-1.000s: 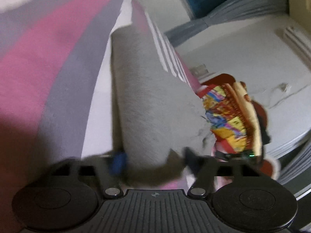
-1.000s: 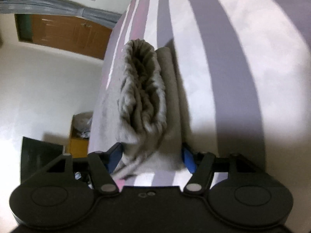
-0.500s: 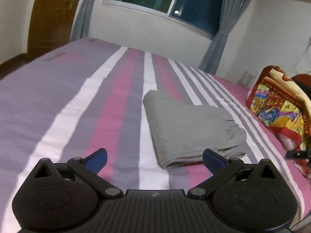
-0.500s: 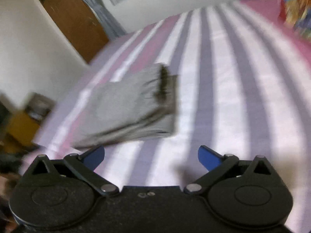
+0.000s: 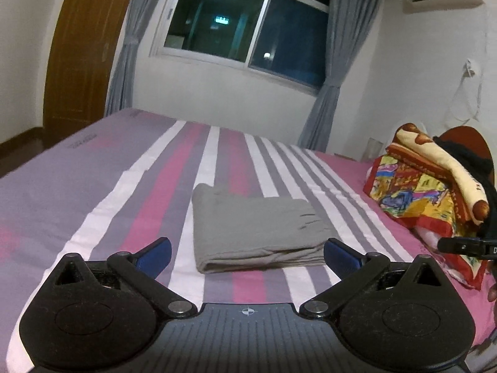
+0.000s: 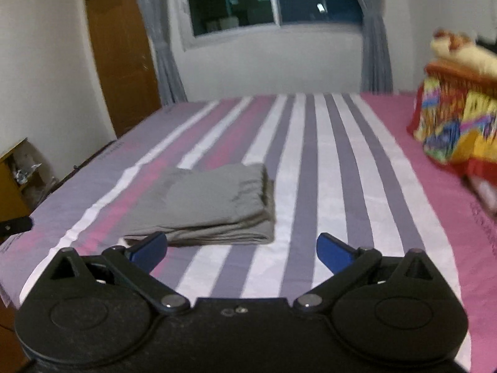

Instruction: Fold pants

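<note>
The grey pants [image 5: 251, 227] lie folded into a compact rectangle on the striped bed [image 5: 93, 186]. In the right wrist view the folded pants [image 6: 211, 205] sit left of centre on the bed [image 6: 341, 171]. My left gripper [image 5: 247, 256] is open and empty, held back from the near edge of the pants. My right gripper [image 6: 242, 250] is open and empty, held back from the pants with its left fingertip [image 6: 149, 247] in front of their near edge.
A colourful folded blanket [image 5: 428, 192] lies at the right side of the bed, also in the right wrist view [image 6: 459, 124]. A window [image 5: 245, 21] with grey curtains and a wooden door [image 5: 84, 46] are at the far wall. A small shelf [image 6: 15, 183] stands left of the bed.
Both grippers let go of the pants, opened wide and pulled back and up. The folded pants now rest flat on the bed.
</note>
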